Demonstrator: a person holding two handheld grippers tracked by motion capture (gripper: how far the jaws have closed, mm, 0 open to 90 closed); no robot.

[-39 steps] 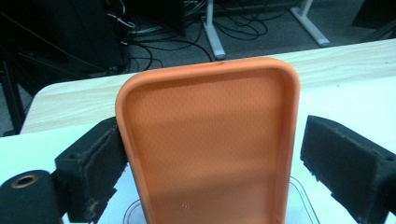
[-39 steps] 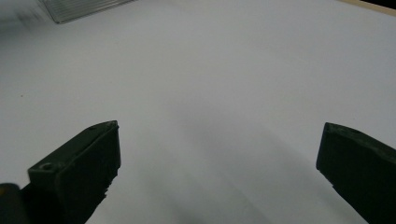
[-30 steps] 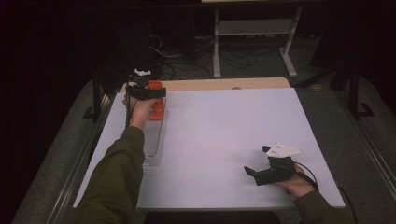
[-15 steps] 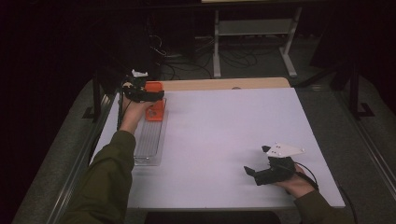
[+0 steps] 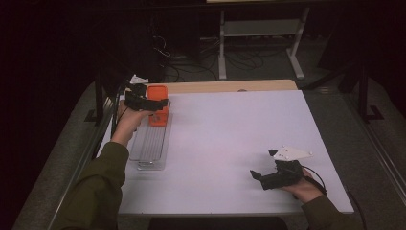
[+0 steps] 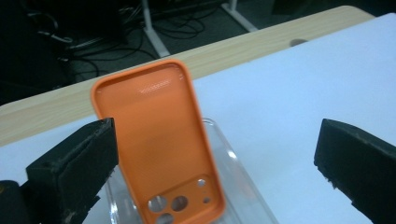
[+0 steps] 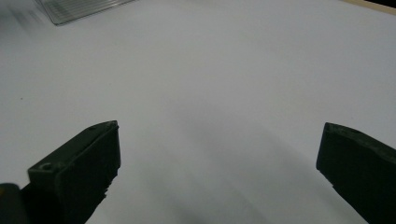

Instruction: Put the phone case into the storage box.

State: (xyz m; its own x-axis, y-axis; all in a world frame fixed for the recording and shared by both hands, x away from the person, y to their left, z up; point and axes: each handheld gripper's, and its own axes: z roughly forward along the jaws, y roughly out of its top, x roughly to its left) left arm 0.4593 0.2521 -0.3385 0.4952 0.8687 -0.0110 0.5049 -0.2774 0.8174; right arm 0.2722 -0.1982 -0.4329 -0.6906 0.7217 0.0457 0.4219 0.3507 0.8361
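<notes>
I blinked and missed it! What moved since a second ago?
The left hand-held gripper slid farther away along the clear tray, jaws open by the orange phone case standing in it. The right hand-held gripper stayed put, open.

1. The white bench [image 5: 230,143] was brightly lit, while the room around it lay almost black.
2. The right gripper view was soft, with faint shadows on the bench.
3. The high view looked grainy.
</notes>
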